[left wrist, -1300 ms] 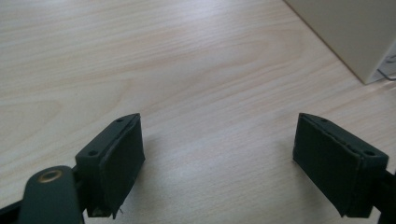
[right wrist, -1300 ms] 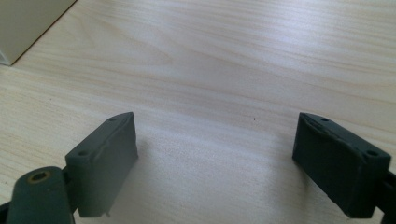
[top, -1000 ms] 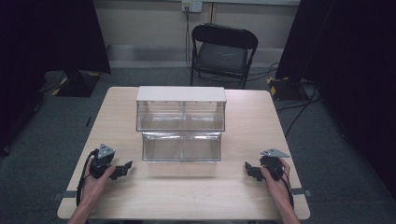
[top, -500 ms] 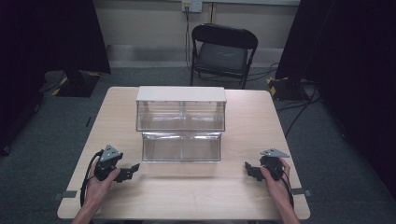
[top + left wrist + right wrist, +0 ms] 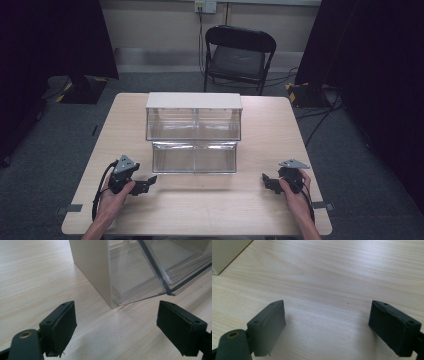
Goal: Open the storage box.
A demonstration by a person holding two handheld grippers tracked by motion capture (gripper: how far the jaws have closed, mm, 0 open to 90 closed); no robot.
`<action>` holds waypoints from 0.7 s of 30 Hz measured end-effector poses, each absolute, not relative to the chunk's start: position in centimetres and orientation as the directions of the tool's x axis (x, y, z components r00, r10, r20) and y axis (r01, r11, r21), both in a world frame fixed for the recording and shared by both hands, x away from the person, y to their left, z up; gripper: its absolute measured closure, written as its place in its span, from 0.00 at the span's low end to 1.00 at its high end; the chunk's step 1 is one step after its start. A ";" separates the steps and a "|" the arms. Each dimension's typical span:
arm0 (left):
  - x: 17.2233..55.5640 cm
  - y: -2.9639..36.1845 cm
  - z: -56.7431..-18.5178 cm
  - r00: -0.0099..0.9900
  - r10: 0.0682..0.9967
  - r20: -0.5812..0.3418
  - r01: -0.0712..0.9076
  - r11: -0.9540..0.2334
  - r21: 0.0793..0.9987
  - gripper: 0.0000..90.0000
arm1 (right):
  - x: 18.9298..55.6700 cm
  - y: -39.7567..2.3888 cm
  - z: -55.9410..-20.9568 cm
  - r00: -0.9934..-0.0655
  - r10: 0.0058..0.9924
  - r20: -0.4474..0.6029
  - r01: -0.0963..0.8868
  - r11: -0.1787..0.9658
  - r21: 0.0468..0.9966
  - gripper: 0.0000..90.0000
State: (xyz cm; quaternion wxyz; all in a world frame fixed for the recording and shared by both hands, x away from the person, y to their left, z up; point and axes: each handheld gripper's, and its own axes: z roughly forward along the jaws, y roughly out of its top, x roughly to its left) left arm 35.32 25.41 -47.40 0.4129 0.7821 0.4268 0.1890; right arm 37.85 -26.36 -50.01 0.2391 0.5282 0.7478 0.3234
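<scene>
A small cabinet [image 5: 194, 101] with a cream top and clear plastic drawers stands mid-table. Its lower drawer [image 5: 194, 157] is pulled out toward me and looks empty. My left gripper [image 5: 146, 183] lies on the table just left of the drawer's front, jaws open and pointing right. In the left gripper view the cabinet's cream side wall [image 5: 93, 267] and the clear drawer [image 5: 160, 270] sit right ahead of the open left gripper [image 5: 116, 327]. My right gripper [image 5: 266, 181] rests at the front right, open and empty, and in its own view the right gripper [image 5: 327, 327] faces bare wood.
The wooden table [image 5: 200, 210] has free room in front of the drawer and on both sides. A black folding chair [image 5: 237, 55] stands behind the table. Cables [image 5: 320, 120] run over the floor at the right, and dark curtains hang on both sides.
My left gripper has slid to the right, closer to the pulled-out drawer. The right gripper has stayed put.
</scene>
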 end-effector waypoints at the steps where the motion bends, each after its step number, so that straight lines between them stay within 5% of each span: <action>1: 35.3 25.2 -47.3 0.567 0.822 -0.051 0.504 -0.297 0.811 0.17 | 37.9 -26.4 -50.0 -0.328 0.945 -0.016 0.635 0.233 0.736 0.15; 21: 35.6 24.3 -46.9 0.585 0.808 -0.079 0.491 -0.275 0.827 0.17 | 37.9 -26.4 -50.0 -0.327 0.945 -0.016 0.636 0.233 0.736 0.15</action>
